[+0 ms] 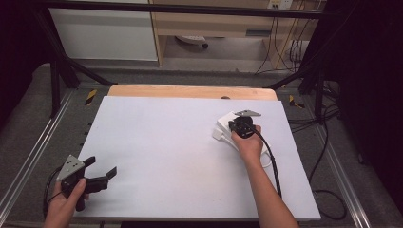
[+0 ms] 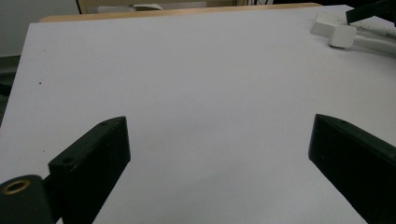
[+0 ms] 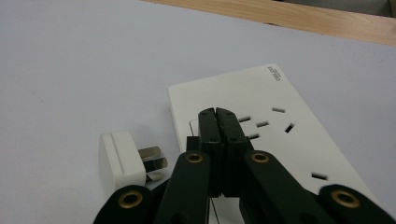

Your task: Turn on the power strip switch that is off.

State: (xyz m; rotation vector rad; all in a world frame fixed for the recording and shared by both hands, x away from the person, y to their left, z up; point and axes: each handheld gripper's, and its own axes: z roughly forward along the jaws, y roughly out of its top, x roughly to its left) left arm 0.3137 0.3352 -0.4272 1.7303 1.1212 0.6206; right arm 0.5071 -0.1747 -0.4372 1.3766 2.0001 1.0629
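right gripper [image 3: 218, 114]: jaws pressed together, tips over power strip [image 3: 280, 135]
plug [image 3: 122, 161]: lay just left of jaws
left gripper [image 1: 101, 167]: jaws spread, nothing between

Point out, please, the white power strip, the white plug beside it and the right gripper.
power strip [image 3: 289, 140]: right gripper view, on its flat top face among the sockets.
plug [image 3: 119, 161]: right gripper view, on its white body.
right gripper [image 3: 218, 116]: right gripper view, at the tips of its shut jaws.

Small brand print on power strip [image 3: 275, 73] corner, too small to read.
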